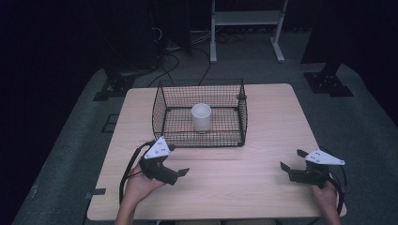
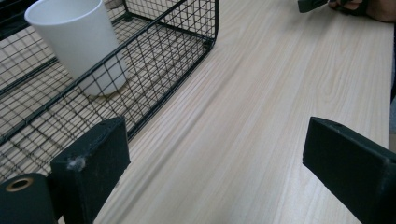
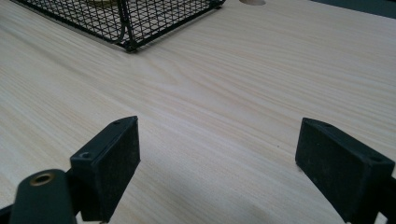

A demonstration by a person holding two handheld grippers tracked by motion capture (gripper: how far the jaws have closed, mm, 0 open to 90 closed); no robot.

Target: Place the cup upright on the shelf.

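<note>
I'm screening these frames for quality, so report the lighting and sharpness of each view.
High view: dim, dark surroundings, the table lit softly, the white cup brightest. Left gripper view: evenly lit, cup and wire basket sharp, no glare. Right gripper view: bright, wood grain crisp, near fingers slightly soft.

High view dim, surroundings near black, soft overhead light pooling on table (image 1: 263,140), faint purple cast, slightly soft detail; gripper views brighter, wood grain sharp, near jaws blurred, soft shadows beneath wire basket (image 2: 154,70)
</note>
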